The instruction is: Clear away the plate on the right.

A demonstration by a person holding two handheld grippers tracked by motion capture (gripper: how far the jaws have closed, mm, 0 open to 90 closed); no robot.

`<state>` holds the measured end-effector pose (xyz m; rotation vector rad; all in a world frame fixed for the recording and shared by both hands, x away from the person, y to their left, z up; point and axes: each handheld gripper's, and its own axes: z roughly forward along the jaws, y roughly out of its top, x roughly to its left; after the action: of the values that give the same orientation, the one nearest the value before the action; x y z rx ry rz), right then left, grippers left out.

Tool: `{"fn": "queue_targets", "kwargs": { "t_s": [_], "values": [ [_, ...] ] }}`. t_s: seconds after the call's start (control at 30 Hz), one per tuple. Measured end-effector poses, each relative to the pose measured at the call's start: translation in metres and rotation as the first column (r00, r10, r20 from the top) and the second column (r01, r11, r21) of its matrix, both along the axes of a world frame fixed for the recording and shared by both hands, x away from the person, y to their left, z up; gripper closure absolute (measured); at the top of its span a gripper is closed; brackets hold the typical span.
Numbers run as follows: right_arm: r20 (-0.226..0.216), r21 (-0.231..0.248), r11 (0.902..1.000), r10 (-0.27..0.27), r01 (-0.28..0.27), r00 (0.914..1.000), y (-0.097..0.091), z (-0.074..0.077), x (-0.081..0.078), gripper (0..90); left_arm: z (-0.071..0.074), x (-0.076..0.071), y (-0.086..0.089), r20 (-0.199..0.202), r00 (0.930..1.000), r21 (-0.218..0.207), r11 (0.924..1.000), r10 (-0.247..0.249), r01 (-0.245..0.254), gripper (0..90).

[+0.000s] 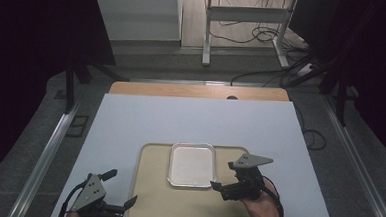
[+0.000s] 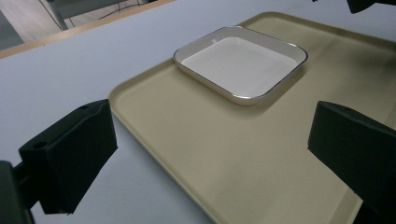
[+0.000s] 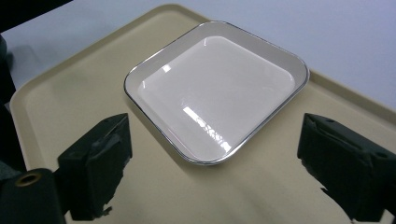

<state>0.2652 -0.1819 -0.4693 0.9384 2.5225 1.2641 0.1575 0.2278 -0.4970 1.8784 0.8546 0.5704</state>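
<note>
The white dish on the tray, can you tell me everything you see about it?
The dish is shallow and squarish with rounded corners, glossy white inside with a thin dark rim, like glazed ceramic. It is empty and lies flat, right way up, on the far middle of the beige tray. Only the tray touches it. The right gripper sits just beside its near right corner, jaws open.

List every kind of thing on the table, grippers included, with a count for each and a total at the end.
Beige tray: 1
White square dish, lying empty on the tray: 1
Grippers, left gripper and right gripper, both with fingers apart and holding nothing: 2
Total: 4
</note>
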Motion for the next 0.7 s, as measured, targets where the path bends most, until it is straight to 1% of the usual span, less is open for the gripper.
{"fn": "queue_targets", "kwargs": {
  "t_s": [0.17, 0.27, 0.3, 0.5, 0.7],
  "values": [
    [0.005, 0.018, 0.9998, -0.002, 0.002, 1.0, -0.009, -0.001, -0.002, 4.2, 0.0, 0.0, 0.0, -0.001, 1.0, 0.004, 1.0, 0.001, -0.001, 1.0],
    [0.021, 0.029, 0.9996, -0.006, 0.006, 0.9998, -0.014, 0.001, -0.003, 3.0, 0.0, 0.0, -0.001, 0.0, 1.0, 0.009, 1.0, 0.0, 0.0, 1.0],
    [0.031, 0.026, 0.9996, -0.01, 0.009, 0.9995, -0.016, 0.002, -0.004, 2.6, 0.0, 0.0, -0.001, 0.0, 1.0, 0.008, 1.0, 0.0, 0.0, 1.0],
    [0.058, 0.024, 0.9995, -0.024, 0.023, 0.9981, -0.023, 0.005, -0.007, 1.5, 0.0, 0.0, 0.0, -0.002, 1.0, 0.007, 1.0, 0.001, -0.001, 1.0],
    [0.092, 0.008, 0.9997, -0.025, 0.024, 0.9955, -0.026, 0.009, -0.012, 0.7, 0.0, 0.0, 0.0, -0.002, 1.0, 0.007, 1.0, 0.001, -0.001, 1.0]
  ]
}}
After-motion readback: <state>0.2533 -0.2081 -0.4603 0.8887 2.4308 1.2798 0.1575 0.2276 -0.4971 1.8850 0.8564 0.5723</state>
